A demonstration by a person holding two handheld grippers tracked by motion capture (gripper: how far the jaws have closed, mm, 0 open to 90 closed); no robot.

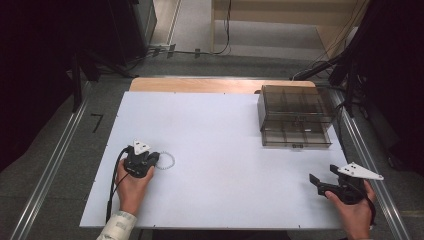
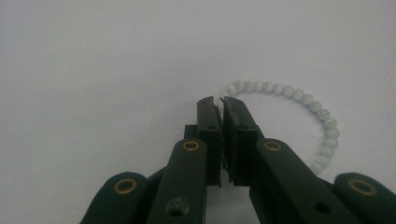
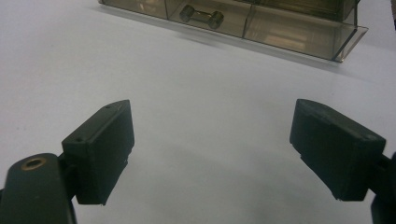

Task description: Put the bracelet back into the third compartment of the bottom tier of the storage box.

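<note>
A white tabletop point(image 1: 215, 150) fills the middle of the high view, grey floor and dark stands around it. A ring of pale beads, the bracelet point(image 1: 166, 160), lies at the lower left of the sheet. In the left gripper view the bracelet point(image 2: 299, 95) curves from the jaw tips to the right edge. The left claw point(image 1: 152, 158) is clenched at the ring's near end, its jaws pressed together; whether a bead is pinched there I cannot tell. At the lower right, well apart, the right claw point(image 1: 322, 176) is released, jaws wide over bare tabletop. A smoky clear drawer box point(image 1: 295, 115) sits at the upper right.
</note>
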